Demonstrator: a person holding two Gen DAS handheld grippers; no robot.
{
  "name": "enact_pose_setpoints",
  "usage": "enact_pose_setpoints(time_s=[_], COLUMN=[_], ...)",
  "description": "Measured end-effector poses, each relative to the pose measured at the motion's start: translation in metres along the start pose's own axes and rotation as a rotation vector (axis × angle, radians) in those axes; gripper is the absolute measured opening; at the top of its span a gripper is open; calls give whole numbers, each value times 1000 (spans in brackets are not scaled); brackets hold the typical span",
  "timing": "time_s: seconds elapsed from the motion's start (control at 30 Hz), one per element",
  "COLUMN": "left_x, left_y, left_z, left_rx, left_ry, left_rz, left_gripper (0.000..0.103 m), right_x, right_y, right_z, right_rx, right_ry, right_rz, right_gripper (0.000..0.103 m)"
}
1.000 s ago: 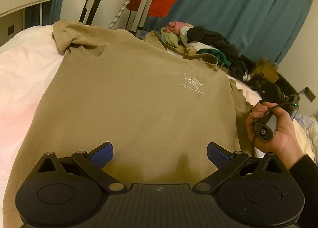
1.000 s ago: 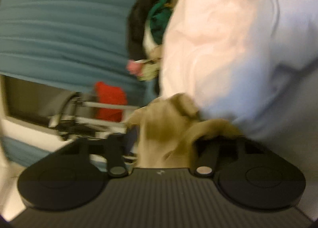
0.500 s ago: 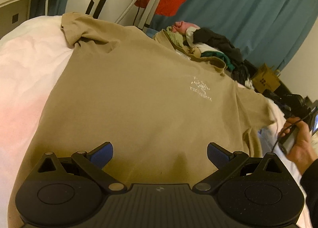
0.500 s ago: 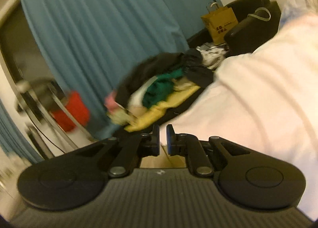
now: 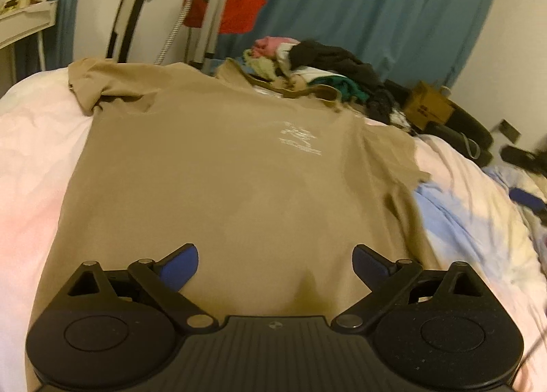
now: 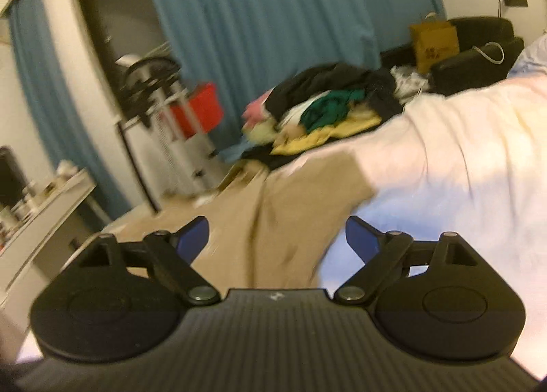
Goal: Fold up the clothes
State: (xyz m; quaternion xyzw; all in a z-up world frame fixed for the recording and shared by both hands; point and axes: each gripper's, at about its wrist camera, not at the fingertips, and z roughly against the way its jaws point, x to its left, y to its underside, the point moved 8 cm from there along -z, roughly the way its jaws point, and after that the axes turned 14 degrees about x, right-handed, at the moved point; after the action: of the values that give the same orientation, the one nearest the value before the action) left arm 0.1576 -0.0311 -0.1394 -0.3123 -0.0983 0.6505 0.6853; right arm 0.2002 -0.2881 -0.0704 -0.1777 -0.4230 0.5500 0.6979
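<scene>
A tan T-shirt (image 5: 218, 180) with a small white chest logo lies face up and spread flat on the bed. Its far left sleeve is bunched; its right sleeve (image 6: 307, 197) lies out flat. My left gripper (image 5: 275, 260) is open and empty, hovering over the shirt's lower hem. My right gripper (image 6: 276, 238) is open and empty, just above the right sleeve and the shirt's right side. The right wrist view is blurred by motion.
The bed cover (image 5: 30, 159) is white and pale pink. A pile of mixed clothes (image 5: 318, 67) lies beyond the collar, also in the right wrist view (image 6: 328, 108). A stand with a red item (image 5: 222, 12), blue curtains, a white shelf (image 5: 24, 19) and a brown bag (image 6: 434, 41) surround the bed.
My right gripper has let go of the tan sleeve and opened, then swung back to face the shirt. The right sleeve now lies spread out. The left gripper stayed open over the hem.
</scene>
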Motion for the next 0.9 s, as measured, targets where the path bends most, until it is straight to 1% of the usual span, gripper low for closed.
enact_pose_setpoints(time_s=[0.03, 0.1, 0.17, 0.2, 0.23, 0.27, 0.33, 0.4, 0.43, 0.47, 0.53, 0.6, 0.63, 0.67, 0.7, 0.73, 0.77, 0.8, 0.83, 0.9], left_x=[-5, -16, -31, -41, -52, -64, -90, -117, -129, -139, -152, -154, -155, -154, -153, -152, -153, -156, -159, -172], left_y=[5, 16, 30, 37, 43, 49, 62, 77, 85, 93, 106, 115, 119, 121, 120, 119, 119, 119, 119, 118], left_z=[4, 13, 19, 21, 21, 21, 20, 14, 10, 3, -13, -28, -35, -41, -42, -43, -43, -42, -41, -38], left_rx=[4, 17, 38, 50, 68, 87, 128, 179, 211, 247, 308, 344, 360, 366, 367, 367, 369, 368, 366, 352], left_ry=[11, 38, 75, 98, 132, 170, 269, 366, 402, 416, 376, 313, 281, 265, 266, 272, 282, 298, 317, 341], left_rz=[-15, -50, -90, -108, -126, -142, -169, -194, -200, -203, -218, -232, -238, -229, -220, -214, -212, -213, -215, -252], left_gripper=[93, 87, 83, 78, 75, 72, 71, 67, 66, 63, 59, 45, 41, 34, 27, 24, 11, 6, 5, 2], right_x=[6, 15, 11, 6, 1, -4, -14, -21, -25, -29, -36, -44, -49, -52, -55, -57, -58, -60, -61, -63], right_y=[13, 38, 60, 67, 72, 75, 74, 71, 70, 69, 68, 71, 72, 73, 73, 73, 74, 74, 73, 73], right_z=[15, 44, 65, 74, 82, 89, 101, 106, 109, 111, 113, 110, 108, 107, 105, 104, 102, 101, 99, 98], right_rx=[5, 10, 0, -11, -25, -41, -79, -108, -121, -134, -151, -145, -143, -141, -140, -140, -142, -143, -144, -152], right_ry=[-10, -27, -26, -17, -8, -7, -24, -41, -48, -55, -67, -74, -74, -77, -82, -86, -90, -91, -88, -83], right_rz=[3, -3, -41, -63, -84, -107, -151, -187, -204, -222, -254, -281, -297, -312, -327, -337, -342, -346, -347, -349], right_gripper=[88, 88, 88, 88, 88, 88, 88, 88, 88, 89, 89, 89, 89, 89, 89, 89, 89, 89, 89, 89])
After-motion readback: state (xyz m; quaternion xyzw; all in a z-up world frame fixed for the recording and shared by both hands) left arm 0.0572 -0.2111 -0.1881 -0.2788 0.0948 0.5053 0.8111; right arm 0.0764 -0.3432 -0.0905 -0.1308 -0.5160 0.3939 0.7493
